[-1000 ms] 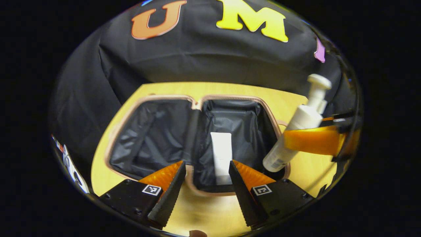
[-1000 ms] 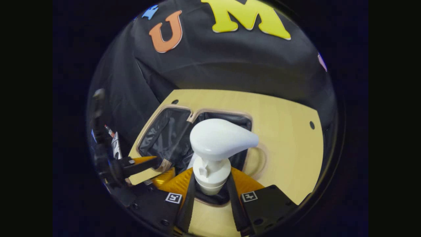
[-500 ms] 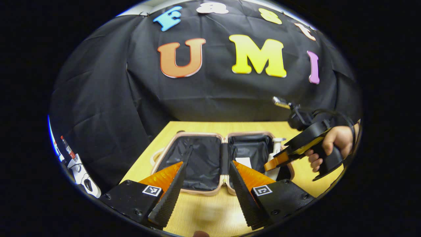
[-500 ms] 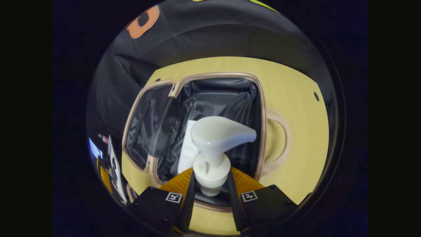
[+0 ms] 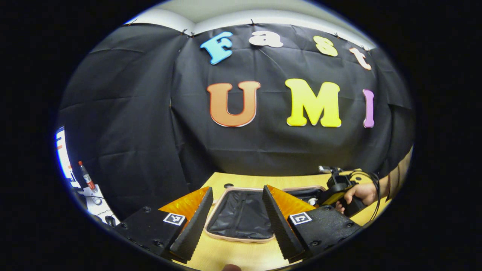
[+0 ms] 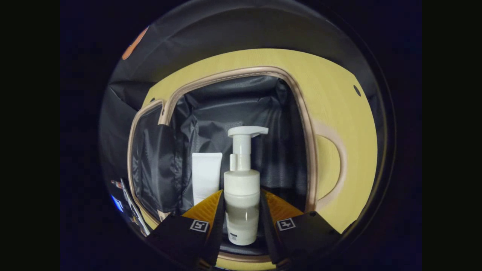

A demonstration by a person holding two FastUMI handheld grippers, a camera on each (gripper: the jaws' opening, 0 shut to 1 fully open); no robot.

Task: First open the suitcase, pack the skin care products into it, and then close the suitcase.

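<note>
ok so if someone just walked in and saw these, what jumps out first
In the right gripper view, the white pump bottle sits dead centre between the right gripper fingers, lying in the open suitcase on its dark lining. Beside it lies a white tube, already packed. In the left gripper view, the left gripper is open and raised over the wooden table, with a hand holding the other gripper at the right.

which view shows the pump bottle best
The right gripper view: the pump bottle lies full length between the right gripper fingers, inside the open suitcase beside a white tube. The left gripper view gives just a white speck, probably the bottle's pump.
</note>
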